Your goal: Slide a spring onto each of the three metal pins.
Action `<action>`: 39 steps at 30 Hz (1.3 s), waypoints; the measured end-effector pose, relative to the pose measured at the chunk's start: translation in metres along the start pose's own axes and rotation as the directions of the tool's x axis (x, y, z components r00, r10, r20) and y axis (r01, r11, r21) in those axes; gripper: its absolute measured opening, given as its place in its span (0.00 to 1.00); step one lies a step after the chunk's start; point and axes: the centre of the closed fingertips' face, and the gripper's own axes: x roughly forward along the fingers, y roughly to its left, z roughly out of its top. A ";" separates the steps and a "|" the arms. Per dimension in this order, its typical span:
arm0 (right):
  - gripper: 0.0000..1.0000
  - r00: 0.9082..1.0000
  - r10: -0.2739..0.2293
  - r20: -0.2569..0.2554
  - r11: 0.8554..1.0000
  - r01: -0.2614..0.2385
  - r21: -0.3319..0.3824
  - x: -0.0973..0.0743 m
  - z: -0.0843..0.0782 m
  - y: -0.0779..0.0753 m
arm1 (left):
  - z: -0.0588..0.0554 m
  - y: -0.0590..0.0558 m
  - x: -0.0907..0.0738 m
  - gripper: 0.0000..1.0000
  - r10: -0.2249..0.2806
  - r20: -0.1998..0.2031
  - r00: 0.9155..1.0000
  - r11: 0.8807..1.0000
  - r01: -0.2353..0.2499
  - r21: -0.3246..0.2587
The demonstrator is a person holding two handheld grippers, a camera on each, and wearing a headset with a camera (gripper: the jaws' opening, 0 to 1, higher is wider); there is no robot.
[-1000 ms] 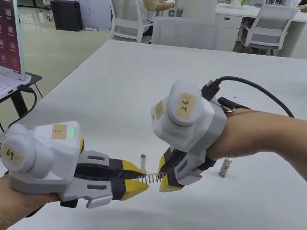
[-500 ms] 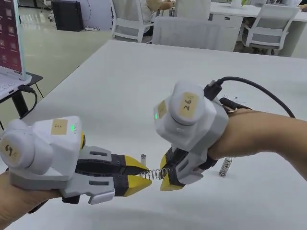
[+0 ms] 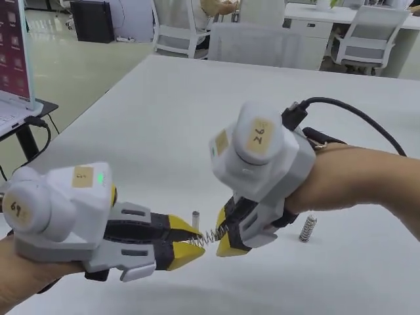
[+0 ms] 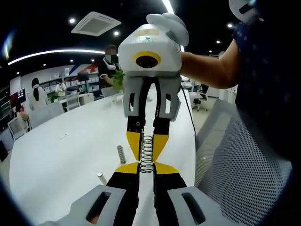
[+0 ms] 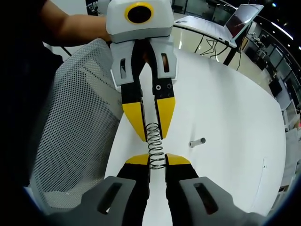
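We see the left gripper (image 3: 195,243) and the right gripper (image 3: 222,237) tip to tip, each clenched on one end of the spring (image 3: 208,235), which spans the gap between them over the white table (image 3: 197,118). A bare upright pin (image 3: 195,218) stands just beyond the spring at 11 o'clock. A second spring (image 3: 307,228) stands upright at 3 o'clock of the right gripper. A black cable (image 3: 354,121) leaves that gripper. A laptop (image 3: 13,65) sits at 9 o'clock, and office chairs (image 3: 367,33) stand at 1 o'clock.

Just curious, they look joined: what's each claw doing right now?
Left gripper: closed on one end of the spring.
Right gripper: closed on the spring's other end.
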 end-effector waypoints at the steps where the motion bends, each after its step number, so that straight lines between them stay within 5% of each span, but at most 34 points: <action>1: 0.09 1.000 0.001 0.002 1.000 -0.001 -0.002 -0.001 0.001 0.001 | 0.000 0.000 0.000 0.03 -0.001 -0.001 1.000 1.000 0.001 0.000; 18: 0.09 0.999 0.004 0.040 0.999 -0.003 -0.039 -0.013 0.027 0.010 | -0.002 -0.005 0.003 0.03 -0.018 -0.007 1.000 1.000 0.018 -0.010; 39: 0.09 1.000 0.006 0.017 0.997 -0.005 -0.071 -0.010 0.032 0.010 | -0.003 -0.004 0.004 0.03 -0.015 -0.006 1.000 1.000 0.015 -0.015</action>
